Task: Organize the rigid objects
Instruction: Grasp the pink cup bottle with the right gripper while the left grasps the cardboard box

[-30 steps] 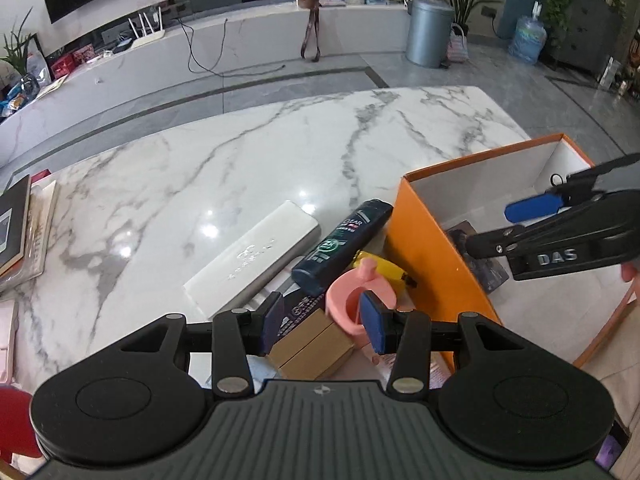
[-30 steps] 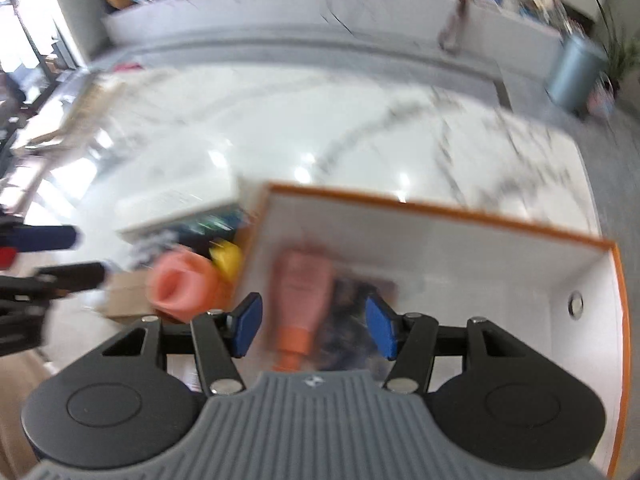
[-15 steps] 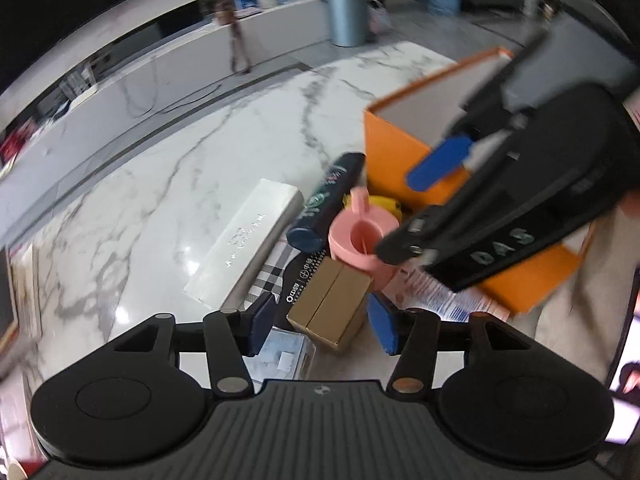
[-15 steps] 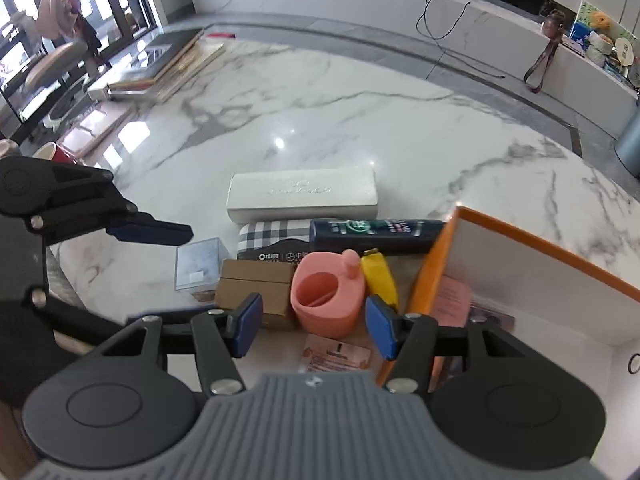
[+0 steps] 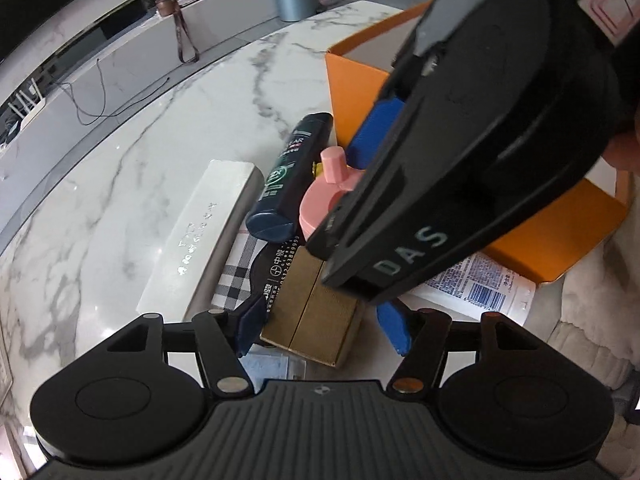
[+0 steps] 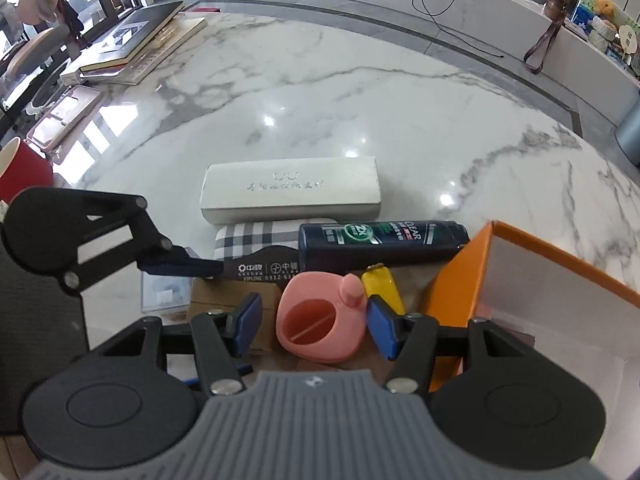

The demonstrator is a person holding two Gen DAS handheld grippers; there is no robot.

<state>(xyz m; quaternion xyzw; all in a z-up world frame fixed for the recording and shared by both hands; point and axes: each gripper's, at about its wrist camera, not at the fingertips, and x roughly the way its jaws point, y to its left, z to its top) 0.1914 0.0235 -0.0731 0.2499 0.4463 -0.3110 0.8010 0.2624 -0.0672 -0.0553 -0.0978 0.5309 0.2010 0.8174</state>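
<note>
Left gripper [image 5: 322, 330] opening astride rectangular brown cardboard box [image 5: 316, 318]; marble table [image 6: 320, 100] glossy.

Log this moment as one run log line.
left tool: opening, straddling brown box | right tool: open around pink container, no grip | orange box: beside pile

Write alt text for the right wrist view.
The right gripper hangs open over a pink cup-shaped container on a white marble table, its jaws either side of it without touching. Around it lie a dark shampoo bottle, a white case, a brown box and an orange box.
</note>
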